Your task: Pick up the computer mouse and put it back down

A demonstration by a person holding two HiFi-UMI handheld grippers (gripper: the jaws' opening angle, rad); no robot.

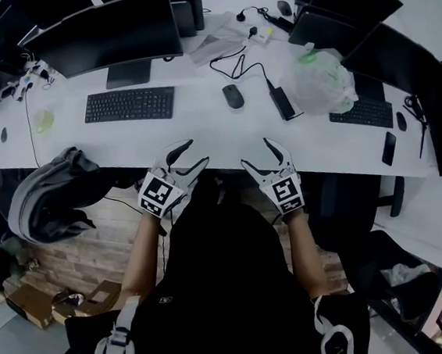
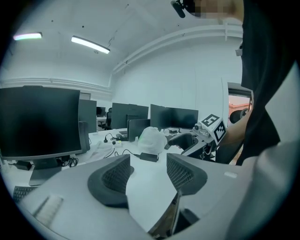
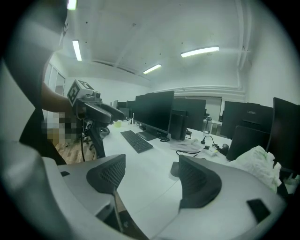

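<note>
A dark computer mouse lies on the white desk, right of the black keyboard. My left gripper hovers at the desk's near edge with its jaws open and nothing between them. My right gripper hovers beside it, also at the near edge, open and empty. Both point toward the mouse and stay well short of it. In the right gripper view the mouse shows partly behind the right-hand jaw. The left gripper view catches the right gripper off to the side.
A monitor stands behind the keyboard. A power adapter with its cable and a white plastic bag lie right of the mouse. Farther right are a second keyboard and a phone. A grey backpack rests below the desk's left part.
</note>
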